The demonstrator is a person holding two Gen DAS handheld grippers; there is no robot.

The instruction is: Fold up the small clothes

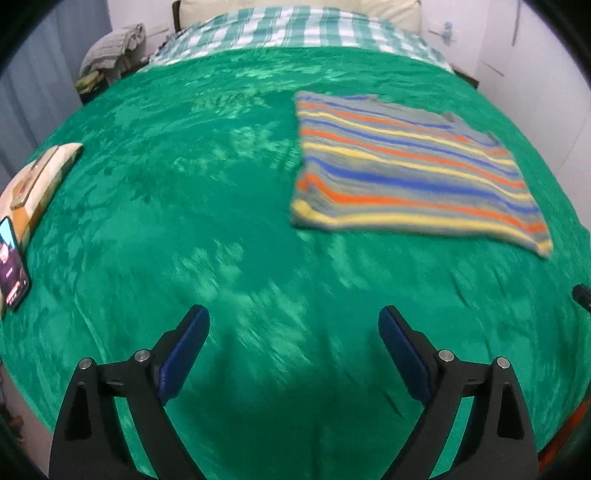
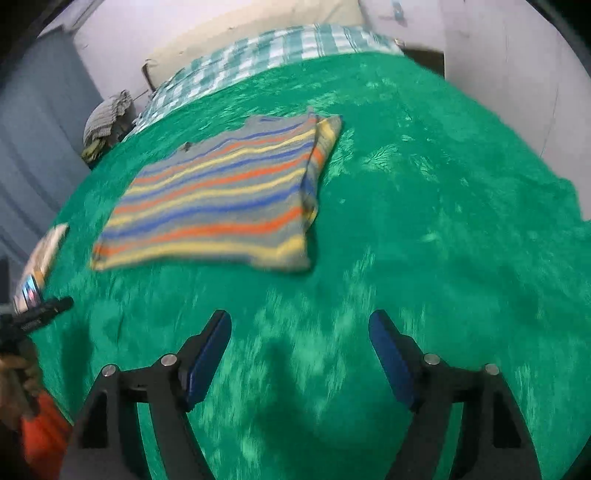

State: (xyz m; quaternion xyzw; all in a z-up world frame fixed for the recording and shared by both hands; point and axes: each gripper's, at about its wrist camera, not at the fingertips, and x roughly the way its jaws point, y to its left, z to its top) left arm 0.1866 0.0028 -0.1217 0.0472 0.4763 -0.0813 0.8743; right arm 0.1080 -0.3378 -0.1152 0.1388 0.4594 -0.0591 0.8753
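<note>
At the bottom of the left wrist view the left gripper (image 1: 293,319), black-armed with blue pads, stands spread wide with nothing between its fingers, poised over the crushed-velvet green bedspread (image 1: 207,206). The right gripper (image 2: 300,325) shows the same at the bottom of its own view: blue pads far apart, gripping nothing, only green cloth beneath. Past them lies the folded knit garment striped in grey, orange, yellow and blue (image 1: 413,166), resting flat on the bedspread well clear of both tools; it sits right of centre in the left wrist view and left of centre in the right wrist view (image 2: 218,199), where a doubled-over edge runs down its right side. At the left edge of the left wrist view a lit smartphone (image 1: 11,262) lies touching a flat cream-and-tan packet (image 1: 37,181). Farther back, across the top of the frame, a green-and-white checked sheet (image 1: 295,33) covers the head of the bed, with a heap of grey checked cloth (image 1: 110,48) piled beside it at the upper left.
</note>
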